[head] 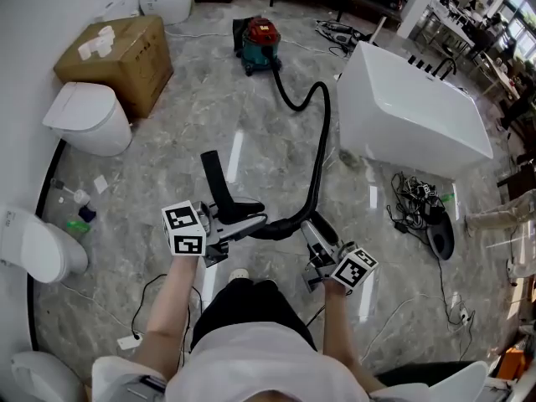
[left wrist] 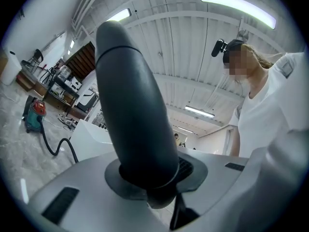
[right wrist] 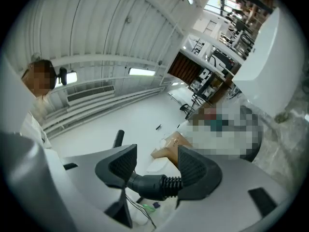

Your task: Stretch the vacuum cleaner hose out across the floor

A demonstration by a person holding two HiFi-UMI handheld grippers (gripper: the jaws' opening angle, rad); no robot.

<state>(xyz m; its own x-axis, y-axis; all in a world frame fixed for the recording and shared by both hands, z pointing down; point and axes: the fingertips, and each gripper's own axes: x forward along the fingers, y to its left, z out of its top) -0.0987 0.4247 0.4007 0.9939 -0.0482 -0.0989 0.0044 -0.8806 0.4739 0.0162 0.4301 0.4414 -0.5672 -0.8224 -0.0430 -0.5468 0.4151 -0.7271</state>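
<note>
While the left gripper [head: 241, 221] is pinching the black wand [head: 219, 181], the right gripper [head: 316, 234] is clamping the hose [head: 322, 141] stretching toward twelve o'clock.

- The left gripper [head: 243, 223] is held out ahead of the body on the bare left forearm [head: 167, 304], roughly level, with its jaws closed on the black wand [left wrist: 135, 105].
- The right gripper [head: 314, 233] is held near it on the right forearm [head: 337, 333], with its jaws clamped on the ribbed hose [right wrist: 169, 181].

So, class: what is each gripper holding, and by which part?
The left gripper clamps the black nozzle by its hose-side end. The hose crosses between the right gripper's fingers at its ribbed cuff; whether they grip it cannot be told.
</note>
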